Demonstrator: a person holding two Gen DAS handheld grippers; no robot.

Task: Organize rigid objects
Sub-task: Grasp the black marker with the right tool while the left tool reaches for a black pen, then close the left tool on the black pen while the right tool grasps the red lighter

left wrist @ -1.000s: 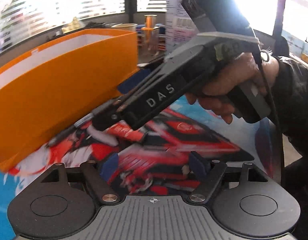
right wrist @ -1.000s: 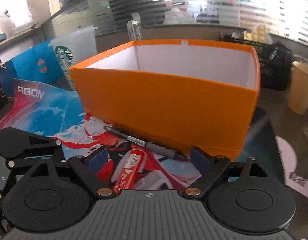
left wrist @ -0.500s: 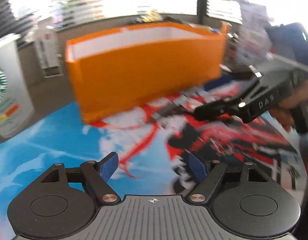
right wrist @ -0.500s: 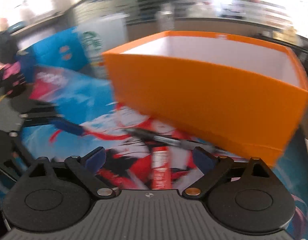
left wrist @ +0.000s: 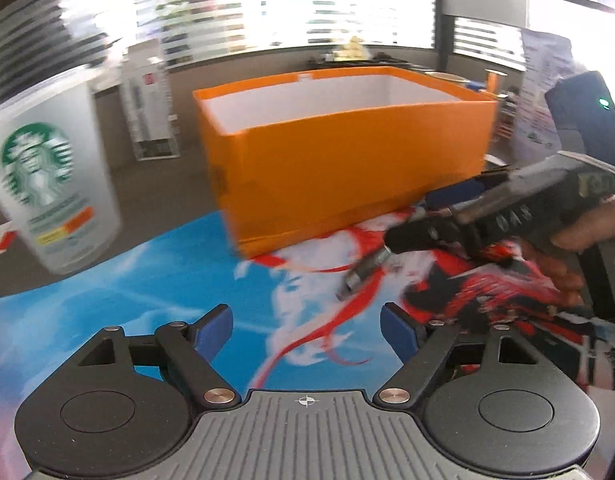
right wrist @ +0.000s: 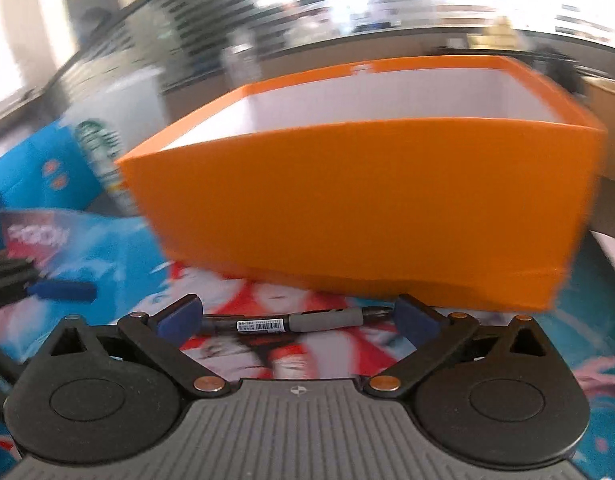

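Observation:
An orange box with a white inside stands open on the printed mat; it also shows in the right wrist view. A black pen with a grey grip lies crosswise on the mat between the wide-open fingers of my right gripper, just in front of the box. In the left wrist view the pen's end sticks out below the right gripper. My left gripper is open and empty over the blue part of the mat.
A frosted Starbucks cup stands left of the box. The blue and red printed mat covers the table. A red and white tube lies on the mat close under the right gripper. A blue box sits far left.
The right gripper has moved in over the pen, which now lies between its fingers. The left gripper has swung left, bringing the Starbucks cup into view.

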